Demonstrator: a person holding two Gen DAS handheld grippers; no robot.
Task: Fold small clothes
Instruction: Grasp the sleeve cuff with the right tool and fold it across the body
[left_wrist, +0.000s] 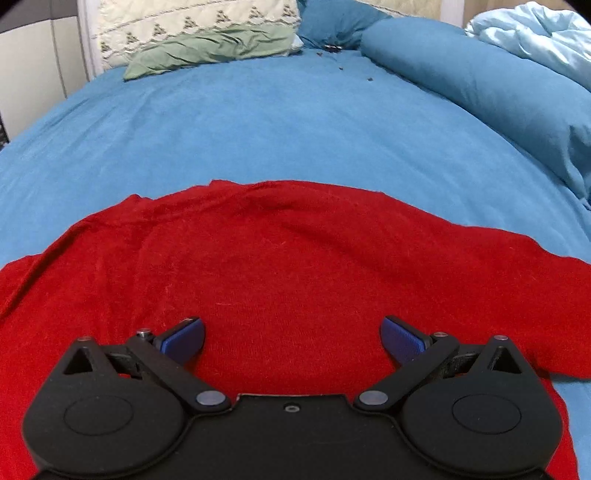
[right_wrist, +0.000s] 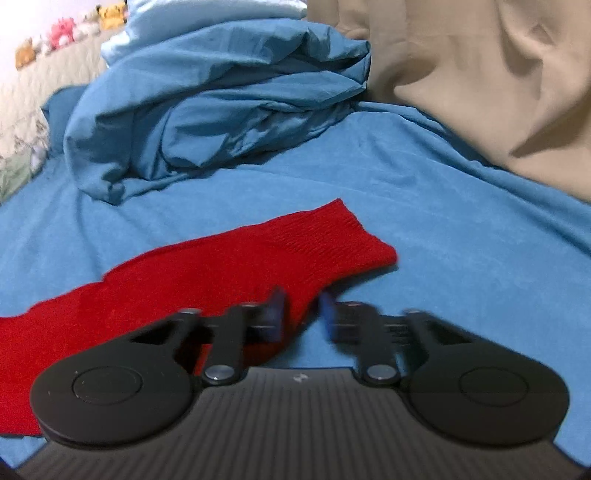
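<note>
A red knit sweater (left_wrist: 280, 266) lies spread flat on the blue bed sheet (left_wrist: 258, 125). My left gripper (left_wrist: 291, 338) is wide open and empty, low over the sweater's body, with its blue pads (left_wrist: 183, 339) apart. In the right wrist view one red sleeve (right_wrist: 258, 258) runs out to its ribbed cuff (right_wrist: 343, 240). My right gripper (right_wrist: 301, 314) is at the sleeve's near edge, its jaws close together with a narrow gap; the fingers are motion-blurred and I cannot tell whether they pinch the cloth.
A rolled blue duvet (left_wrist: 480, 92) lies along the right side; it also shows in the right wrist view (right_wrist: 221, 103). A green pillow (left_wrist: 210, 51) and a patterned pillow (left_wrist: 184, 22) are at the head. A beige blanket (right_wrist: 480, 81) is at the right.
</note>
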